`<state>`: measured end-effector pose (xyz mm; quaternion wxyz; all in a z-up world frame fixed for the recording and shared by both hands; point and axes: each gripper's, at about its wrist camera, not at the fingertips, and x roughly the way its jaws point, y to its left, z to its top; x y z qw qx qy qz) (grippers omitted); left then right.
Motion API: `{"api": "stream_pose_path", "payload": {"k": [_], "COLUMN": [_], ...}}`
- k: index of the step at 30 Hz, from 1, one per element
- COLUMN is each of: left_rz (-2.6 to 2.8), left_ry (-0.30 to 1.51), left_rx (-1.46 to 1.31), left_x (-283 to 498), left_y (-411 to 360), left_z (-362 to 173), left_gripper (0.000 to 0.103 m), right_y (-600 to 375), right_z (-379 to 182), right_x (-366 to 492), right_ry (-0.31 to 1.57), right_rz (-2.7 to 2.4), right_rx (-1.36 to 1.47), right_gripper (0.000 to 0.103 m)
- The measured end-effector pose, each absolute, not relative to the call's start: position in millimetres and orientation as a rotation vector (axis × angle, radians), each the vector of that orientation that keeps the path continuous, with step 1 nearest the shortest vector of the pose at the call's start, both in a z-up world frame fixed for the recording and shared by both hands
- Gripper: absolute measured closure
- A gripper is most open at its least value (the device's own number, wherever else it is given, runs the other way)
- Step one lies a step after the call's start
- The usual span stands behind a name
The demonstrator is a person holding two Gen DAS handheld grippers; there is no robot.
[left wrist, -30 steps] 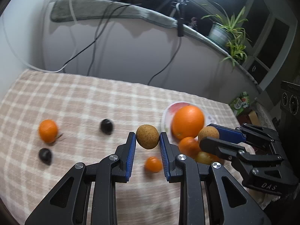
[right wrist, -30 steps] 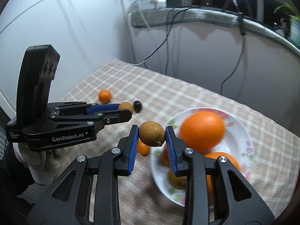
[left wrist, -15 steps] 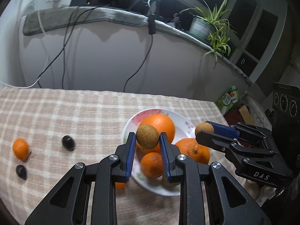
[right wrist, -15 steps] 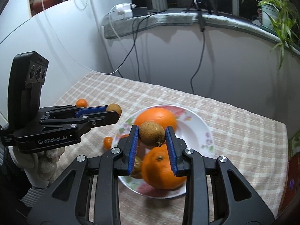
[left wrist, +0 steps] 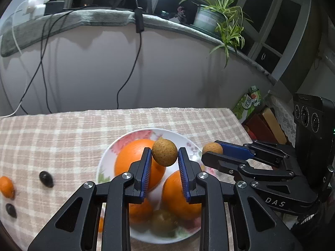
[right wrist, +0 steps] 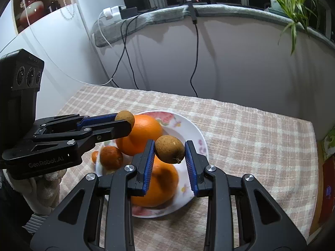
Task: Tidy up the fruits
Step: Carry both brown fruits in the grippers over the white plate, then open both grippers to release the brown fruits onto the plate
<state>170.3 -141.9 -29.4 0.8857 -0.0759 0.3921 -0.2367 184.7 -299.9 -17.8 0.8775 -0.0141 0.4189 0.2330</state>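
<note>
Two grippers, each clamped on a small brown fruit above the plate: left gripper pinches a round one between its blue pads, right gripper pinches a second with a stem nub. Left view alone shows strays on the checked cloth: a small orange at the left edge, two dark fruits near it, well apart from the plate. Right view alone shows the gloved hand under the left tool and a tiny orange fruit just beside the plate's left rim. Plate holds a large orange at the back, another in front, a smaller one to the left; a greenish-brown fruit at the near edge, blurred.
</note>
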Motion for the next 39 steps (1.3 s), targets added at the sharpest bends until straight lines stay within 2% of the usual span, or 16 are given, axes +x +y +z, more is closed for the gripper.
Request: {"api": "stream_pose_path", "payload": {"k": [25, 28, 30, 31, 32, 34, 37, 39], "left_rz": [-0.506, -0.506, -0.506, -0.504, -0.502, -0.502, -0.498, -0.495], "left_ry": [0.836, 0.828, 0.822, 0.82, 0.818, 0.816, 0.815, 0.814], "left_rx": [-0.096, -0.093, -0.093, -0.092, -0.093, -0.099, -0.103, -0.106], "left_x": [184.8, 183.3, 182.6, 182.2, 182.1, 181.9, 181.8, 180.9], "left_y": [-173.4, -173.1, -172.6, -172.2, -171.3, -169.9, -167.8, -166.2], "left_z": [-33.6, -31.6, -30.3, -29.6, -29.2, -28.3, -27.9, -27.3], "left_gripper": [0.078, 0.066, 0.063, 0.061, 0.06, 0.06, 0.058, 0.054], "right_y": [-312.1, -309.5, -307.8, -307.3, -307.0, -306.8, -306.5, -306.3], "right_z": [-33.0, -32.5, -32.4, -32.0, -31.6, -29.8, -27.6, -27.4], "right_x": [193.5, 192.5, 191.9, 191.7, 191.6, 189.8, 188.2, 187.3], "right_ry": [0.913, 0.909, 0.909, 0.908, 0.906, 0.893, 0.887, 0.885], "right_rz": [0.483, 0.485, 0.485, 0.483, 0.48, 0.474, 0.474, 0.466], "right_rx": [-0.013, -0.022, -0.028, -0.031, -0.034, -0.038, -0.041, -0.045], "right_gripper": [0.072, 0.072, 0.072, 0.066, 0.054, 0.042, 0.042, 0.034]}}
